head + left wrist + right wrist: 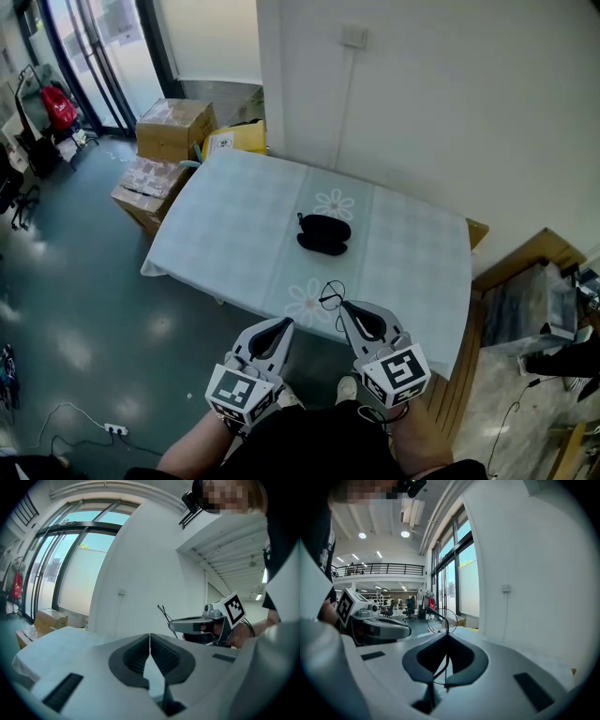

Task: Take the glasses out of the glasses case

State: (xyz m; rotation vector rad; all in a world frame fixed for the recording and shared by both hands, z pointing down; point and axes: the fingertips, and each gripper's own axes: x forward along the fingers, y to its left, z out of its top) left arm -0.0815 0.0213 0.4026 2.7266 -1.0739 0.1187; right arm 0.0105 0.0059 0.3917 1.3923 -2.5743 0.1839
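Note:
A black glasses case [323, 234] lies near the middle of the table [234, 225], which has a pale checked cloth with flower prints; the case seems to gape in two halves. My right gripper [345, 307] hovers at the table's near edge, shut on thin wire-framed glasses [332, 296]. In the right gripper view a round lens [442, 620] sticks up past the closed jaws [446, 634]. My left gripper [284, 323] hangs beside it, shut with nothing in it. From the left gripper view [150, 637] the right gripper [197, 625] shows with the glasses' wires [164, 613] at its tip.
Cardboard boxes [173, 127] and a yellow packet [234, 139] stand on the floor beyond the table's far left corner. A white wall runs along the table's far side. Wooden furniture [525, 272] stands at the right. A power strip [114, 429] lies on the floor at lower left.

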